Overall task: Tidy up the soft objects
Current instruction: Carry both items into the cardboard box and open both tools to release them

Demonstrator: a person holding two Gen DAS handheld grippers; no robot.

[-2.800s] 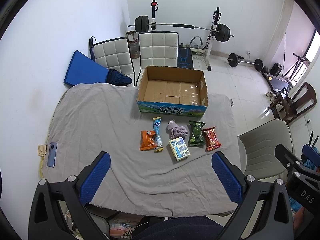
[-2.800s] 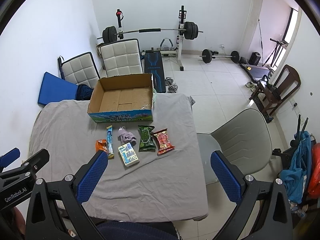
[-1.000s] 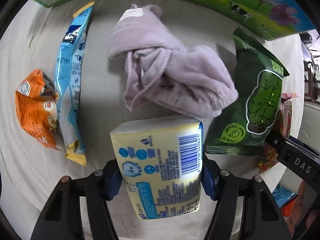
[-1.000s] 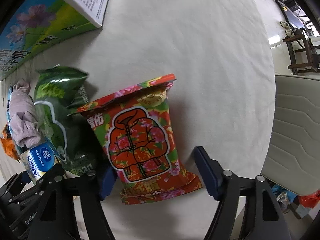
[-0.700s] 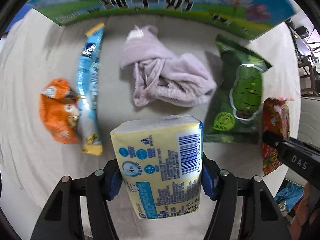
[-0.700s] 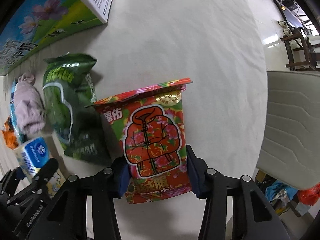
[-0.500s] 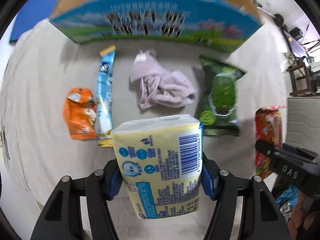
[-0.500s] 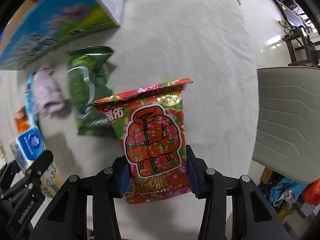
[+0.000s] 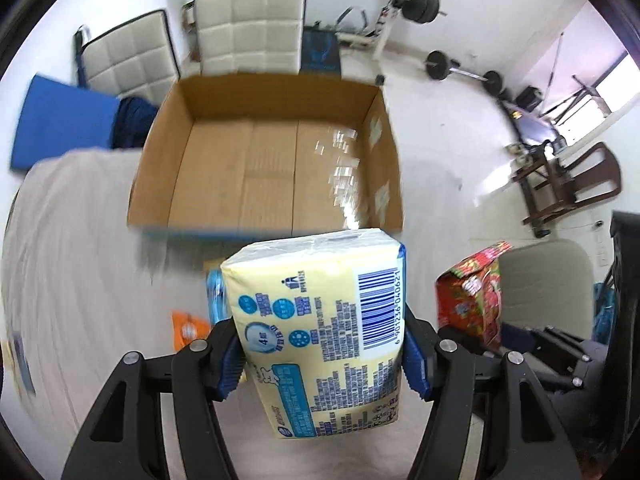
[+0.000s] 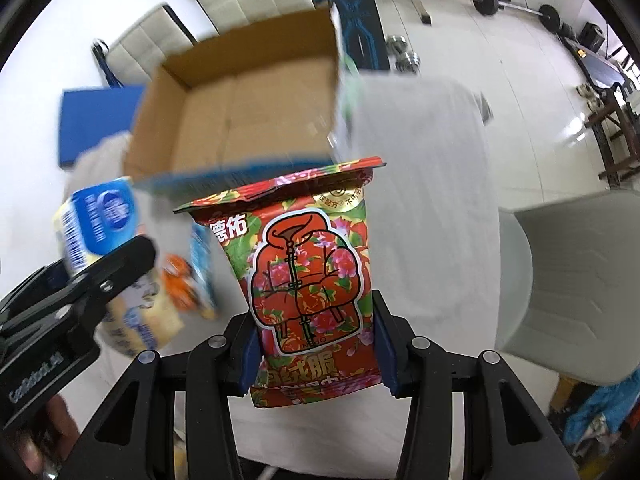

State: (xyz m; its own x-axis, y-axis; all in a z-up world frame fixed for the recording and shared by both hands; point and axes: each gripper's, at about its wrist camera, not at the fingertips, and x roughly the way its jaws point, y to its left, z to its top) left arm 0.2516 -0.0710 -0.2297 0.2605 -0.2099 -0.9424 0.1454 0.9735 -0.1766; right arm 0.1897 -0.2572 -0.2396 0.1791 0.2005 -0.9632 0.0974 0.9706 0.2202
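Note:
My left gripper is shut on a yellow and blue tissue pack and holds it in the air in front of the open cardboard box. My right gripper is shut on a red floral packet, also lifted, near the box. The red packet also shows in the left wrist view. The tissue pack and left gripper show at the left of the right wrist view. The box is empty inside.
An orange packet and a blue packet lie on the grey cloth table. White chairs stand behind the box, a grey chair at the right. Gym weights sit on the floor beyond.
Both grippers have risen from the table with their packs and tilted up toward the box. The purple cloth and green packet have dropped out of sight below.

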